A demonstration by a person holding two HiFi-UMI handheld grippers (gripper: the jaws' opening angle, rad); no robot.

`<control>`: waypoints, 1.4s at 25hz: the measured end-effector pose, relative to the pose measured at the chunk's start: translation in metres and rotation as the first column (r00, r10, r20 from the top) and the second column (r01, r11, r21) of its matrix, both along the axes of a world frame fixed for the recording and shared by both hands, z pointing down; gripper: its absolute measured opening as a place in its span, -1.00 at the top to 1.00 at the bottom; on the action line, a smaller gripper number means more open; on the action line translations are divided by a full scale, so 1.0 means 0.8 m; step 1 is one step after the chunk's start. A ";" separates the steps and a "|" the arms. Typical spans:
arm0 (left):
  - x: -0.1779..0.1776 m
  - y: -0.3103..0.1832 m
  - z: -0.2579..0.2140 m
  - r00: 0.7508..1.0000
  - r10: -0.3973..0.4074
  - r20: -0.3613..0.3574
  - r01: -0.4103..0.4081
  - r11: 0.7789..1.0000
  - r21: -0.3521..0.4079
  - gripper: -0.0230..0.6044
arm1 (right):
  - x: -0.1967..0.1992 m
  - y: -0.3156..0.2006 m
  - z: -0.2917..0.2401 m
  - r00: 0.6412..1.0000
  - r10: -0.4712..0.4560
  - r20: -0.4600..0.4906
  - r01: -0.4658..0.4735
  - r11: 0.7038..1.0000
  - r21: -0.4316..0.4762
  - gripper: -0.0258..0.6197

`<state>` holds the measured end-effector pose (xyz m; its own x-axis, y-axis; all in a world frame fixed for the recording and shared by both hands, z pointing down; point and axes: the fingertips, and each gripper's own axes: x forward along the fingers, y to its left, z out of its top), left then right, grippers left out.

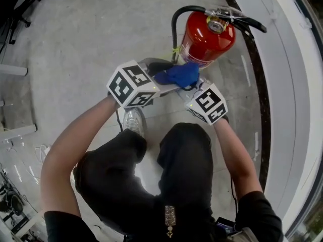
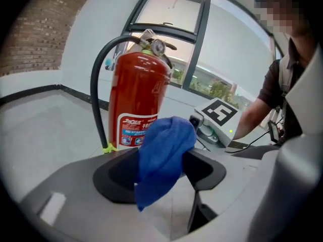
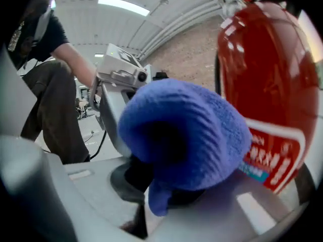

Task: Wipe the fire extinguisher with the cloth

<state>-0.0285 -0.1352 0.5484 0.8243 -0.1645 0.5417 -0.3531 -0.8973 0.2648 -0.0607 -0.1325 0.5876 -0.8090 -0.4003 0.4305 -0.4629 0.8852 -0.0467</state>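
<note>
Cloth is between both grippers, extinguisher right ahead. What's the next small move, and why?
Probably ease the right gripper forward to lay the blue cloth against the fire extinguisher. The right gripper is shut on the cloth, the left gripper stands open around it without pressing, and the red cylinder is close ahead.

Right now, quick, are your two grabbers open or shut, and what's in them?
Left gripper: open; the blue cloth hangs between its jaws, not gripped.
Right gripper: closed on the blue cloth.
</note>
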 end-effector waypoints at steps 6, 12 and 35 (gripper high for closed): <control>-0.026 -0.013 -0.058 0.999 0.011 -0.035 -0.007 0.995 0.099 0.66 | -0.026 -0.001 -0.062 0.995 -0.077 -0.067 0.084 0.991 0.100 0.75; -0.032 -0.044 -0.128 1.000 -0.018 0.001 0.017 0.962 0.271 0.69 | -0.021 -0.028 -0.124 0.999 -0.008 -0.044 0.014 0.992 0.124 0.60; 0.006 -0.169 -0.219 0.977 -0.180 -0.113 0.210 0.908 0.363 0.70 | 0.060 -0.004 -0.164 0.981 0.194 -0.002 -0.193 0.978 0.072 0.54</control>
<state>-0.0239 -0.2702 0.3735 0.7913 -0.5029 0.3476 -0.5231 -0.8513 -0.0409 -0.0128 -0.1358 0.4562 -0.7092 -0.5790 0.4022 -0.6260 0.7796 0.0183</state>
